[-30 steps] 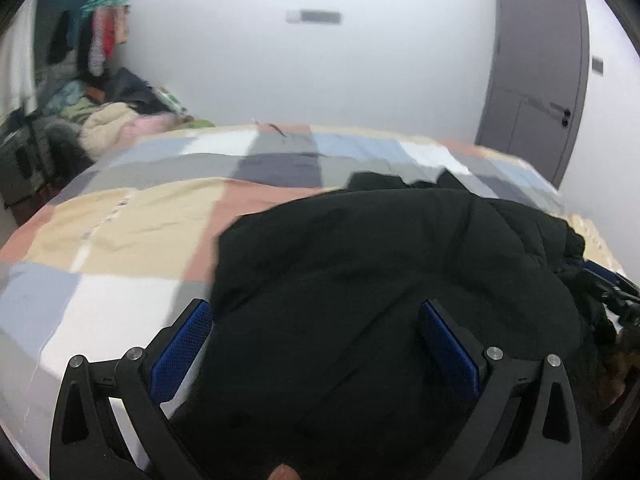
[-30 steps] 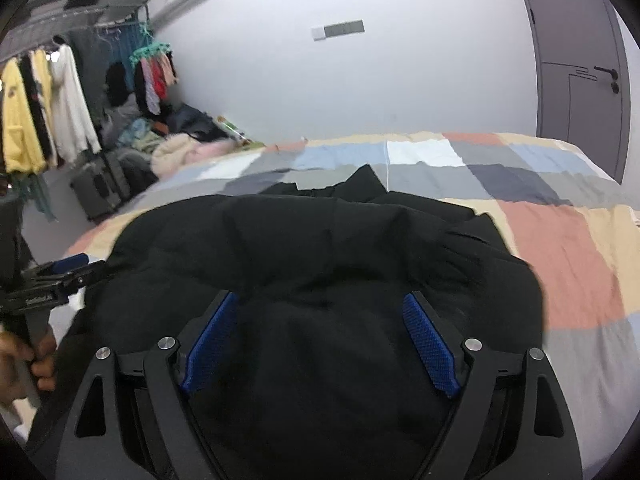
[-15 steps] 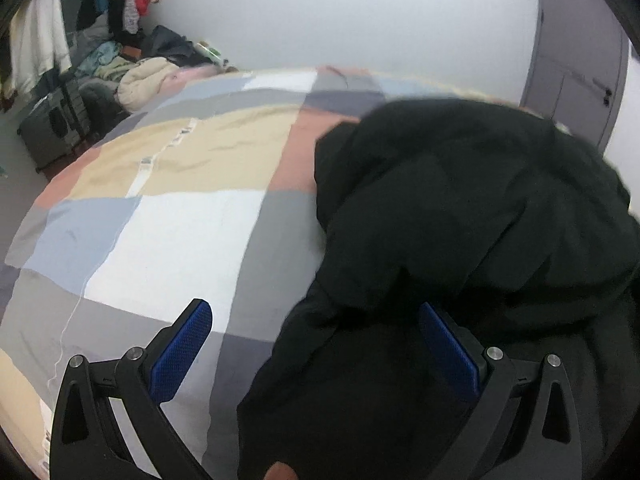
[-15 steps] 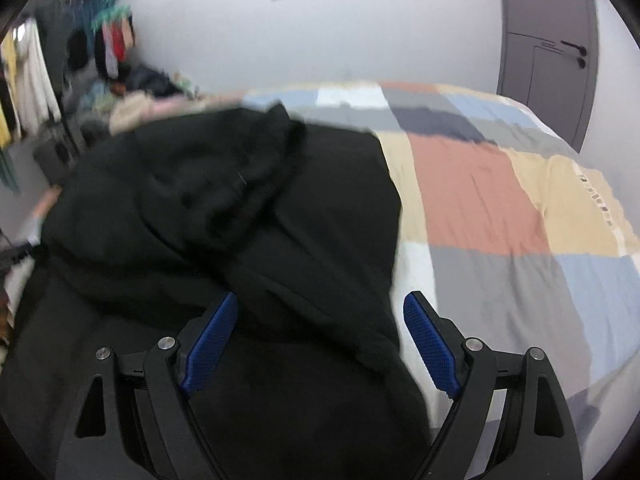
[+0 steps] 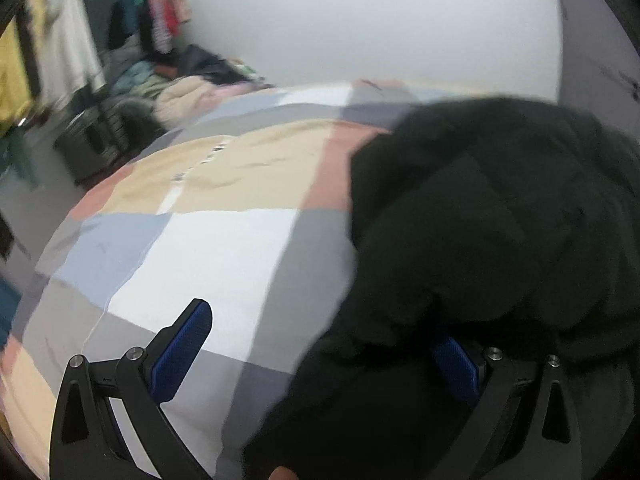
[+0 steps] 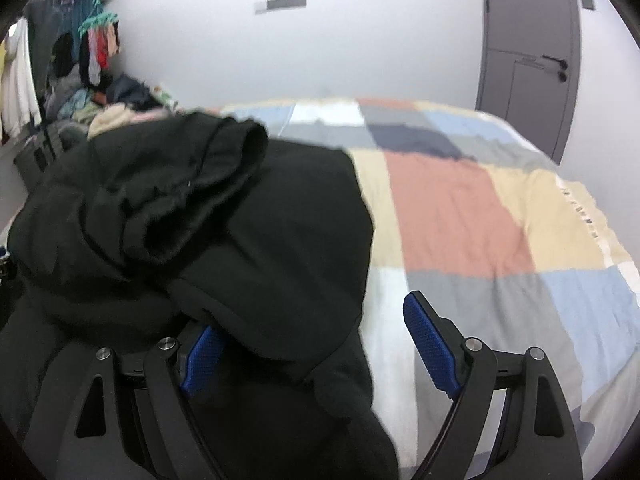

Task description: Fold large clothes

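Note:
A large black garment lies bunched on the patchwork bed cover. In the left wrist view it fills the right half and drapes over the right finger of my left gripper, whose jaws stand wide open. In the right wrist view the same garment fills the left half, with a rolled fold on top. Its edge covers the left finger of my right gripper, which is also wide open. Cloth lies partly between both pairs of jaws, but no pad presses on it.
The bed cover stretches bare to the right of the garment. A clothes rack with hanging clothes and a heap of laundry stand at the far left by the wall. A grey door is at the back right.
The garment went from spread flat to bunched with a fold on top. The left view swung left and down, the right view swung right and down. Both grippers stayed open.

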Action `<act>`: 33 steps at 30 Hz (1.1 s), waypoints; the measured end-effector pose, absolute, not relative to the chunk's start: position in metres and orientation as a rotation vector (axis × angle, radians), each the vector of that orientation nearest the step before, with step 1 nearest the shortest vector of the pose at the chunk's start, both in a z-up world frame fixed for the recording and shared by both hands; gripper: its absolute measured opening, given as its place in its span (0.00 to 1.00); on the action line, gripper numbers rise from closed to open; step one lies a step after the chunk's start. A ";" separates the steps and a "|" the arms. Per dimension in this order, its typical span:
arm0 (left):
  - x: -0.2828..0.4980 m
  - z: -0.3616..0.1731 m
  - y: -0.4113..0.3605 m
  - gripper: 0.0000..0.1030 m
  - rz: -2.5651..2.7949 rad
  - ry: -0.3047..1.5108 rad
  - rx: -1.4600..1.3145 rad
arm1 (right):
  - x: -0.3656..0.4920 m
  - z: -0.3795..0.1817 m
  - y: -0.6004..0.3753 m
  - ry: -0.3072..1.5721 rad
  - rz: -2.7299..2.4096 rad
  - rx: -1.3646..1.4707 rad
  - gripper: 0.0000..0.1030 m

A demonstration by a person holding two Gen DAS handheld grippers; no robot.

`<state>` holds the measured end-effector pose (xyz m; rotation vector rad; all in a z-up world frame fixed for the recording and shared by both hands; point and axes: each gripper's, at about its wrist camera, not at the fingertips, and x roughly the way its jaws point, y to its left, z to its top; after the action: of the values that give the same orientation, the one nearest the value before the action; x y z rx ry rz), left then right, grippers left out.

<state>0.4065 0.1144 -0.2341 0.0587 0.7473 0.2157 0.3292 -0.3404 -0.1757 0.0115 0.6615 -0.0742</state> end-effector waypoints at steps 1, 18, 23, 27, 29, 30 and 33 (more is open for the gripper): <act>0.406 -0.233 0.117 1.00 0.224 0.736 0.043 | 0.329 -0.174 -0.342 0.647 -0.082 0.014 0.82; 0.402 -0.222 0.127 0.99 0.250 0.720 -0.087 | 0.329 -0.177 -0.361 0.664 -0.123 0.152 0.89; 0.375 -0.187 0.116 1.00 0.198 0.673 -0.098 | 0.303 -0.154 -0.348 0.623 -0.086 0.199 0.90; 0.353 -0.146 0.110 1.00 0.144 0.620 -0.132 | 0.272 -0.110 -0.333 0.534 -0.057 0.224 0.90; 0.340 -0.123 0.105 1.00 0.120 0.596 -0.144 | 0.259 -0.089 -0.325 0.498 -0.048 0.202 0.90; 0.332 -0.112 0.102 1.00 0.114 0.584 -0.141 | 0.249 -0.075 -0.322 0.475 -0.039 0.196 0.90; 0.306 -0.074 0.093 1.00 0.085 0.542 -0.129 | 0.222 -0.037 -0.314 0.415 -0.026 0.189 0.90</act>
<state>0.3056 0.0934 -0.0735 -0.1290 0.5417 0.0850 0.2224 -0.3137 -0.0368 0.1894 0.4153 -0.0261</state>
